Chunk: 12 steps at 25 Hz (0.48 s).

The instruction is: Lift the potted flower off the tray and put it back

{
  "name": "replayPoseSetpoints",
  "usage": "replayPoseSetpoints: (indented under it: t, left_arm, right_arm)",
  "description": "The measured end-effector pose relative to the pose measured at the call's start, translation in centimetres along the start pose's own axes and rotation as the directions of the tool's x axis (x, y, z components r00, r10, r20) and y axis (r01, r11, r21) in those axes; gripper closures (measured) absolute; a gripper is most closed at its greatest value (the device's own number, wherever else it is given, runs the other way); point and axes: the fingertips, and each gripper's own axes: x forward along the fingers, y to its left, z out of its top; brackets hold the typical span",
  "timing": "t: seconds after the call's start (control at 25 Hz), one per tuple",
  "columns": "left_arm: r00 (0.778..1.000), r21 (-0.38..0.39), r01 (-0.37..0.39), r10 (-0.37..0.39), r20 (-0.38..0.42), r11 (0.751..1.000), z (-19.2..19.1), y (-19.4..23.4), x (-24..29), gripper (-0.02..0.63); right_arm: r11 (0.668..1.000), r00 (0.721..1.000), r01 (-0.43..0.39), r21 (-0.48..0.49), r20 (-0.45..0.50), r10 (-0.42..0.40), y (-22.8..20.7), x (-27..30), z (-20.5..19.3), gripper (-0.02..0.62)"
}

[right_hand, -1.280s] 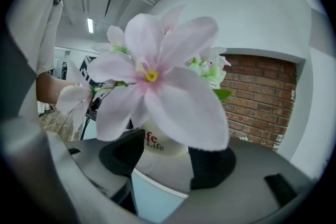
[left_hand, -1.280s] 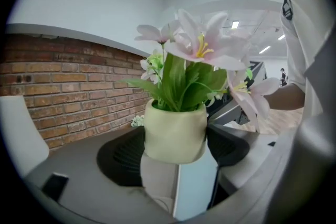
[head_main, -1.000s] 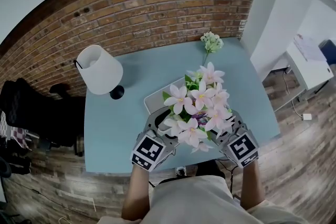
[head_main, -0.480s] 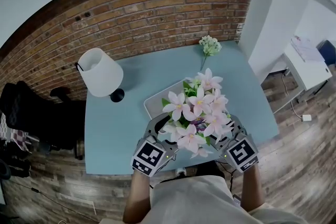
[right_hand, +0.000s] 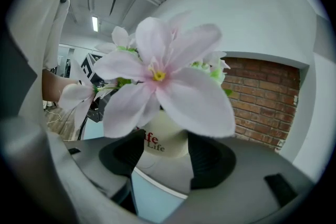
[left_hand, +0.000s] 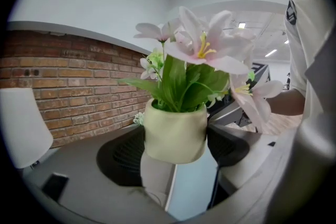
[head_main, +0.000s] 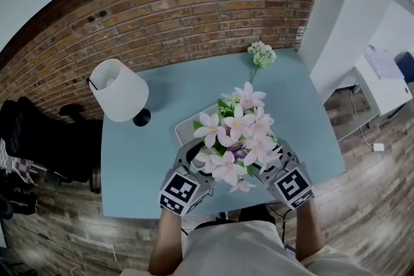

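The potted flower has pink-white lilies and a cream pot with red print. It hangs a little above the grey tray, whose white-rimmed surface shows under the pot. My left gripper grips the pot's left side and my right gripper its right side. In both gripper views the pot fills the gap between the dark pads. The blooms hide most of the tray and the jaws in the head view.
A white-shaded lamp stands at the light blue table's left rear. A small white-green flower sprig lies near the brick wall. A black chair is off the left edge, and white furniture is to the right.
Both grippers and the potted flower have shifted slightly left and away from the head camera. The blooms look a little smaller. The grip is unchanged.
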Motion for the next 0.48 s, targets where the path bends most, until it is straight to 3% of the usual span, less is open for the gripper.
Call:
replayPoseSetpoints:
  t: [0.48]
  left_arm:
    - [0.996, -0.067, -0.090, 0.089, -0.025, 0.994, -2.0, 6.7, 6.2, 0.201]
  right_arm:
    - [0.996, 0.995, -0.089, 0.001, -0.049, 0.089, -6.4, 7.1, -2.5, 0.314]
